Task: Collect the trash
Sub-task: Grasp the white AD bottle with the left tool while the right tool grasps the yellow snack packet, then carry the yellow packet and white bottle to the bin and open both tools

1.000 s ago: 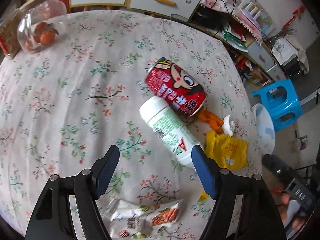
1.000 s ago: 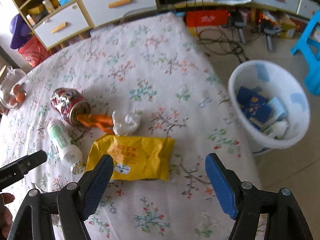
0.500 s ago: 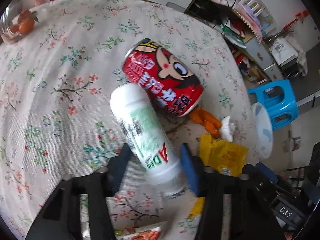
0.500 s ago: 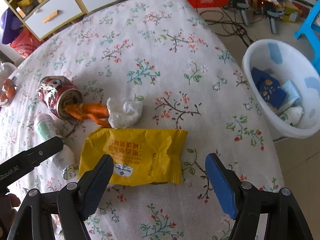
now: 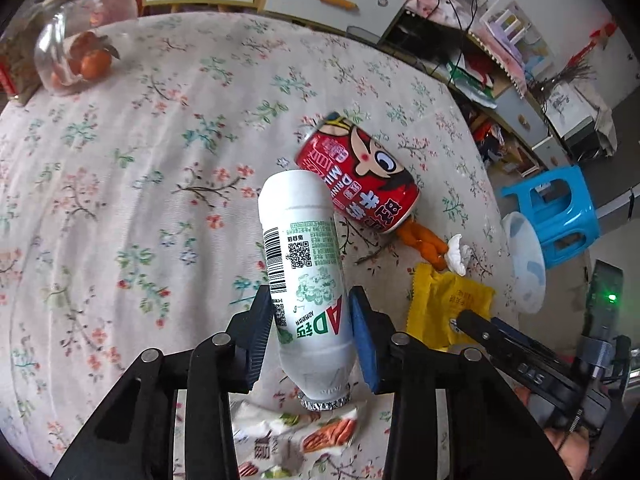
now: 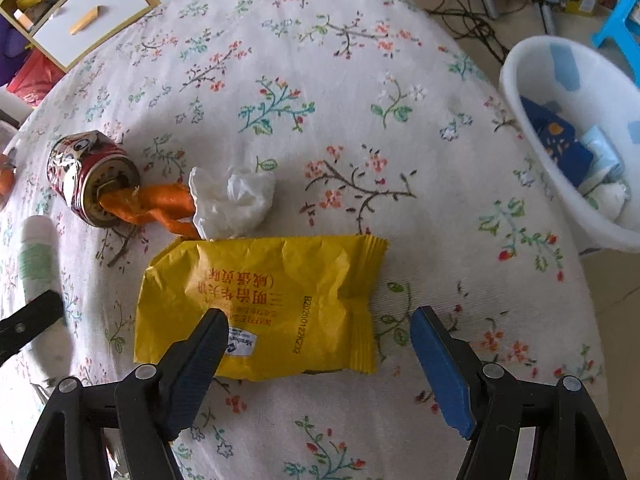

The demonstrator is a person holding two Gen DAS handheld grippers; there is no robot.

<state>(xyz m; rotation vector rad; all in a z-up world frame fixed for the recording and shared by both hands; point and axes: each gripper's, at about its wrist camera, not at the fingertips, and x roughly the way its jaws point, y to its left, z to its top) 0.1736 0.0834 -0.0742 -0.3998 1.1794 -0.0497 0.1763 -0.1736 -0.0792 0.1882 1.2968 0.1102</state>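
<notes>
left gripper (image 5: pixel 312 332) clamped on the white bottle (image 5: pixel 306 280), held clear of the floral tablecloth (image 5: pixel 120 184): green label, barcode, foil-sealed mouth pointing toward the camera. right gripper (image 6: pixel 320 340) wide open, holding nothing, poised over the creased yellow wrapper (image 6: pixel 264 304) lying flat beside the crumpled tissue (image 6: pixel 232 200).

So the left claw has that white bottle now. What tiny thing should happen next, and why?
Probably lift the white bottle straight up a little. The left gripper has its fingers closed on the bottle's lower body, but the far end looks close against the red can, and a snack wrapper lies just under the foil-sealed mouth. Rising first should avoid dragging either along the tablecloth.
</notes>
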